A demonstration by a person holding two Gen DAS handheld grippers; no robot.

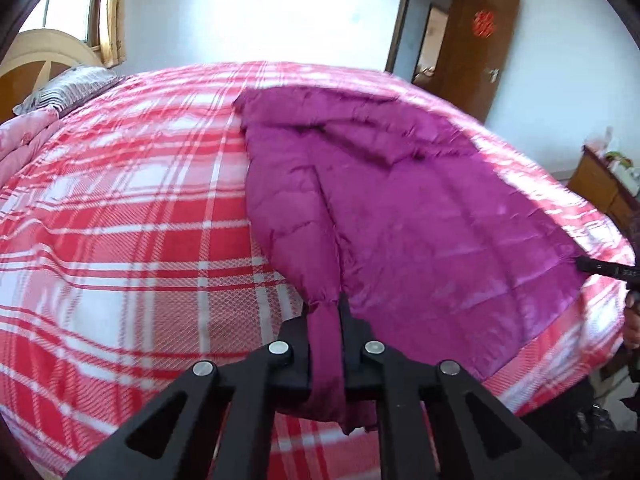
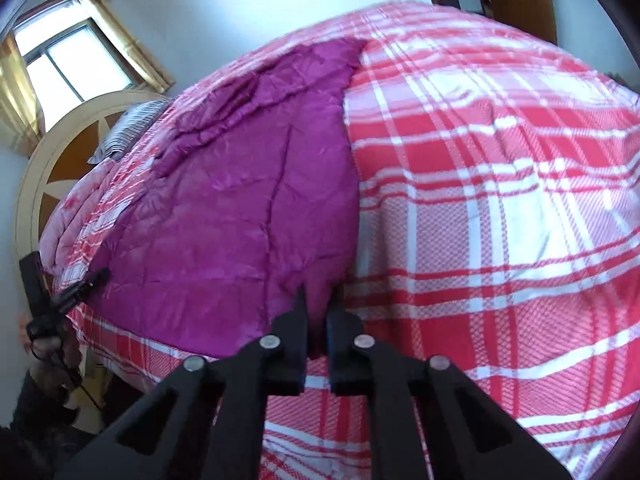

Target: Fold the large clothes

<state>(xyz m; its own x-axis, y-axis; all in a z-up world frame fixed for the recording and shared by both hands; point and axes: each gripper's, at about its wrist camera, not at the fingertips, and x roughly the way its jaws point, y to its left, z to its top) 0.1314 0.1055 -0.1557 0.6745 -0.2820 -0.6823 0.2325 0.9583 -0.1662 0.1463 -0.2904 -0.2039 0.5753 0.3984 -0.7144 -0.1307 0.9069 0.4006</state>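
A large magenta quilted coat (image 1: 420,216) lies spread on a bed with a red and white plaid cover (image 1: 120,220). My left gripper (image 1: 325,312) is shut on a bunched corner of the coat at its near edge; the cloth hangs down between the fingers. In the right wrist view the coat (image 2: 240,200) fills the left half of the bed (image 2: 500,220). My right gripper (image 2: 318,312) is shut on another near corner of the coat. Each gripper shows in the other's view, the right one (image 1: 600,268) at the far right and the left one (image 2: 84,284) at the far left.
A striped pillow (image 1: 68,88) and a pink folded quilt (image 1: 24,136) lie by the wooden headboard (image 2: 60,168). An open brown door (image 1: 472,52) stands beyond the bed. A wooden cabinet (image 1: 600,188) stands at the right. A window (image 2: 68,64) is above the headboard.
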